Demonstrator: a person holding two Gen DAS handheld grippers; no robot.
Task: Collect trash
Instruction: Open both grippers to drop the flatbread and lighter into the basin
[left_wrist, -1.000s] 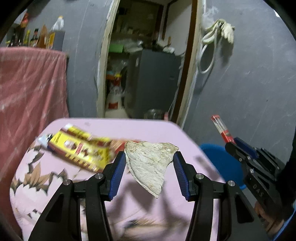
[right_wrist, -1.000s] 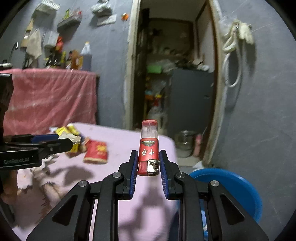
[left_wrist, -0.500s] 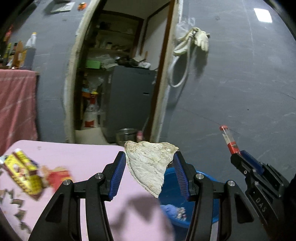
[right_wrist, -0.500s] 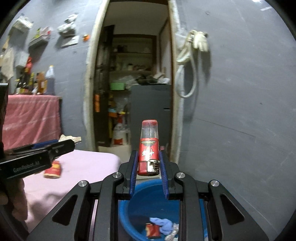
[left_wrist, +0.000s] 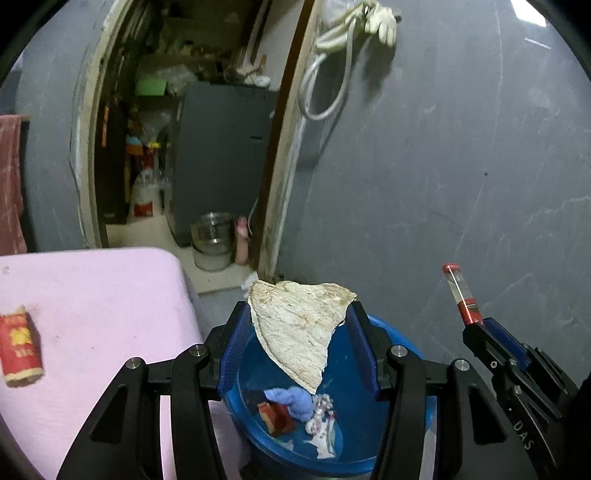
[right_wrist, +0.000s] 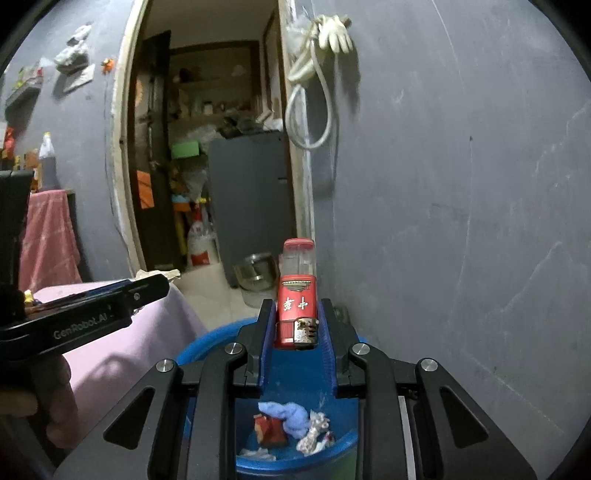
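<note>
- The blue bin (left_wrist: 373, 334) stands on the floor against the grey wall (left_wrist: 443, 166), just beside the corner of the pink-covered table (left_wrist: 92, 295). Everything below is placed from that bin.
- The left gripper (left_wrist: 299, 332) hangs over the bin's near rim, its blue pads pinching a pale, wedge-shaped scrap of flatbread or stiff paper (left_wrist: 299, 325); which of the two, I cannot tell. The scrap's point hangs down over the bin's open mouth.
- The right gripper (right_wrist: 297, 332) is above the bin as well, to the right of the left one, its jaws pressed onto the lower body of a red lighter (right_wrist: 297, 306) that stands upright with its clear cap on top.
- A hand (right_wrist: 48, 406) grips the left tool's handle, to the left of the bin in the right wrist view.
- Inside the bin, on its floor, lie a red packet (left_wrist: 277, 417), a crumpled blue cloth (left_wrist: 291, 400) and some white and silvery wrappers (left_wrist: 321, 421), all bunched together.
- Well to the left of the bin, on the pink table, lies a red cigarette pack (left_wrist: 18, 345).
- Beyond the bin an open doorway (left_wrist: 192, 122) shows a steel pot (left_wrist: 212, 232) on the floor beside a grey cabinet (left_wrist: 221, 155).
- High on the wall above the bin hang a coiled hose (left_wrist: 328, 77) and pale gloves (left_wrist: 380, 18).
</note>
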